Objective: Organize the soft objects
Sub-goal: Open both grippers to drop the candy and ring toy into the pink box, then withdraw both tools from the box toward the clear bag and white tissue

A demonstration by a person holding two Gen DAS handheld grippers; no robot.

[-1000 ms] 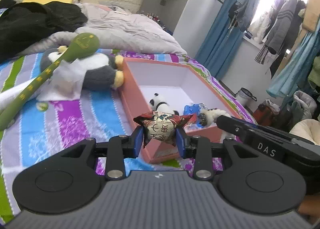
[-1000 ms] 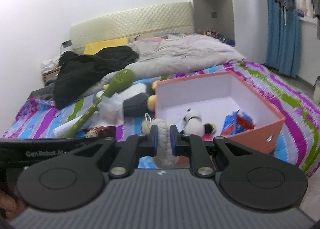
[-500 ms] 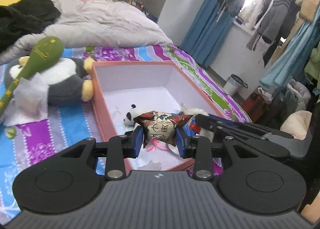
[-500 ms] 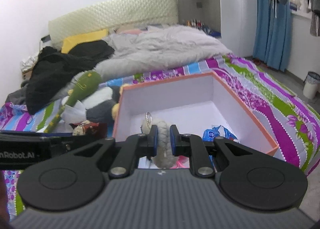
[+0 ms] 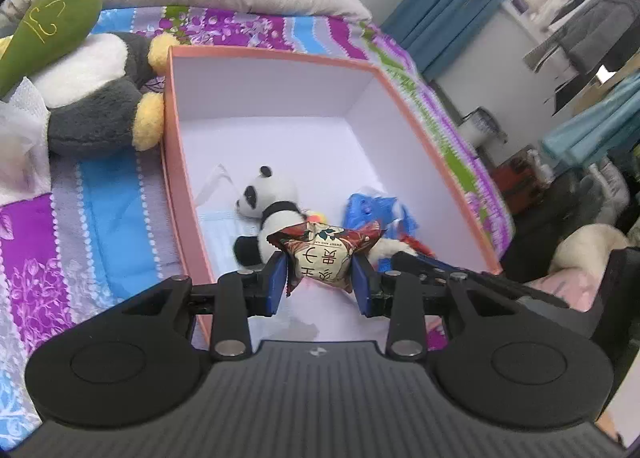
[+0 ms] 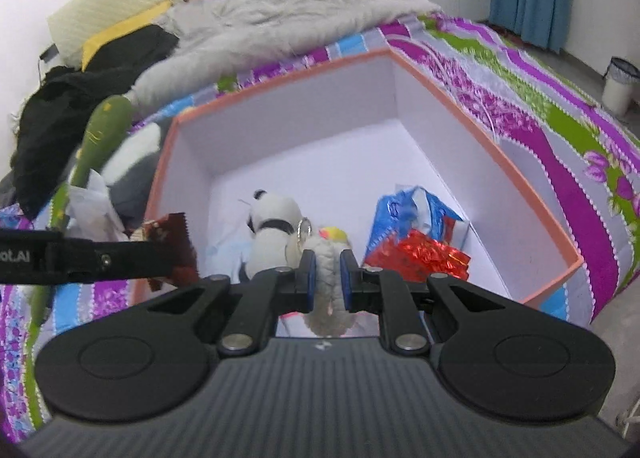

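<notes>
An open pink box (image 5: 176, 146) (image 6: 440, 90) with a white inside stands on the striped bed. In it lie a small panda plush (image 5: 264, 210) (image 6: 272, 218), a blue packet (image 5: 372, 210) (image 6: 416, 214) and a red foil packet (image 6: 420, 258). My left gripper (image 5: 319, 278) is shut on a brown printed snack packet (image 5: 324, 254) over the box's near end. My right gripper (image 6: 328, 282) is shut on a white fluffy keychain plush (image 6: 326, 270) with a metal ring, also above the box's near end. The left gripper shows in the right wrist view (image 6: 100, 258).
A grey and white penguin plush (image 5: 96, 98) and a long green plush (image 5: 44, 30) lie left of the box. A grey duvet (image 6: 288, 14) and black clothes (image 6: 80, 78) are heaped at the bed's head. A bin (image 6: 618, 82) stands on the floor to the right.
Both grippers have moved forward and over the box's near end, each still holding its object. The box's contents now lie right below the fingertips.
</notes>
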